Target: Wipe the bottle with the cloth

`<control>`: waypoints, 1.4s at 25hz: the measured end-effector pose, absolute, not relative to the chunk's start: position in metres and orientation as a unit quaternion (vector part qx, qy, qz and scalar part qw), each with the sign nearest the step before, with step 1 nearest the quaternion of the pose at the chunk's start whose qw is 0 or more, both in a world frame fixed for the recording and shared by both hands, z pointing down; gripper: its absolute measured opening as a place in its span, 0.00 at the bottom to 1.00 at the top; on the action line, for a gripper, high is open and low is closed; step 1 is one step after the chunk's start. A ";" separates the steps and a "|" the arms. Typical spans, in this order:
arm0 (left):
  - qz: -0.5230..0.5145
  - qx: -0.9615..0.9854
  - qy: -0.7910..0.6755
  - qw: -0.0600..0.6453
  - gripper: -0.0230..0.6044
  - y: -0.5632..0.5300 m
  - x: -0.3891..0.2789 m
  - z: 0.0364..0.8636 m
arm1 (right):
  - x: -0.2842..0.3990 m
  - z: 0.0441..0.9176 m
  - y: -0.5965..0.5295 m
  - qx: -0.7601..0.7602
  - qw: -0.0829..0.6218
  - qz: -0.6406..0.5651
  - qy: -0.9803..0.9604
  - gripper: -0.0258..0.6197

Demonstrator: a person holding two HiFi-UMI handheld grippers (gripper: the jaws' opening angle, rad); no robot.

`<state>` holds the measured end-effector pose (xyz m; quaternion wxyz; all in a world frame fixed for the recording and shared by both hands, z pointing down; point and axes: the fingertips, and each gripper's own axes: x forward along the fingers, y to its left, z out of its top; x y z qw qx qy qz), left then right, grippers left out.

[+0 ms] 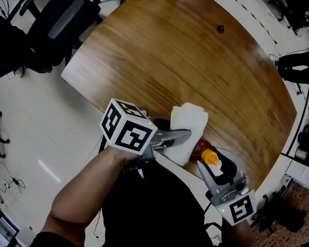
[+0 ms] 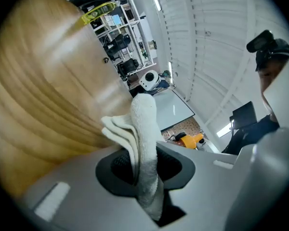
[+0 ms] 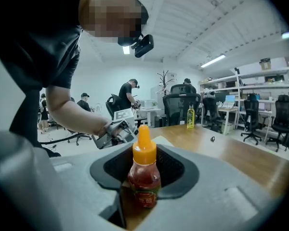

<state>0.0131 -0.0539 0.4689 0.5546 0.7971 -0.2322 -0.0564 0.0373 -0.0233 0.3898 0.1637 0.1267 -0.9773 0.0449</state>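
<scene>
Table: we work at the near edge of a wooden table [image 1: 195, 60], with a black chair [image 1: 62, 19] at its far left.
Far end: a yellow bottle [image 3: 190, 117] and a small dark thing [image 1: 220, 29].
Hidden: the cloth [image 1: 188, 125] and the jaws cover most of the bottle [image 3: 143, 172] from above.
Left gripper [image 2: 144, 170]: clamped narrow on the cloth.
Right gripper [image 3: 144, 182]: half-wide and gripping the bottle, which is just right of the cloth and perhaps touching it.

the left claw [image 2: 147, 170] pinches a folded white cloth [image 2: 142, 138] – its layers stick up over the wooden tabletop [image 2: 43, 95].
</scene>
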 end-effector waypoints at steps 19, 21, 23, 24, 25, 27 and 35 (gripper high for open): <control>0.217 0.805 -0.320 0.450 0.18 -0.059 0.020 0.525 | 0.040 0.393 -0.023 0.142 0.163 0.045 -0.975 0.25; 0.232 0.806 -0.325 0.438 0.18 -0.061 0.022 0.527 | 0.042 0.393 -0.023 0.144 0.163 0.044 -0.975 0.25; 0.237 0.806 -0.336 0.426 0.19 -0.062 0.023 0.528 | 0.043 0.394 -0.023 0.146 0.164 0.043 -0.975 0.25; 0.236 0.806 -0.344 0.421 0.19 -0.064 0.023 0.528 | 0.043 0.394 -0.023 0.147 0.165 0.042 -0.974 0.25; 0.231 0.805 -0.353 0.418 0.19 -0.065 0.021 0.527 | 0.042 0.394 -0.023 0.147 0.165 0.040 -0.974 0.25; 0.198 0.800 -0.375 0.424 0.19 -0.066 0.015 0.519 | 0.043 0.393 -0.024 0.149 0.165 0.038 -0.974 0.25; -0.144 0.712 -0.385 0.569 0.20 -0.011 -0.009 0.477 | 0.047 0.392 -0.029 0.186 0.144 0.050 -0.971 0.25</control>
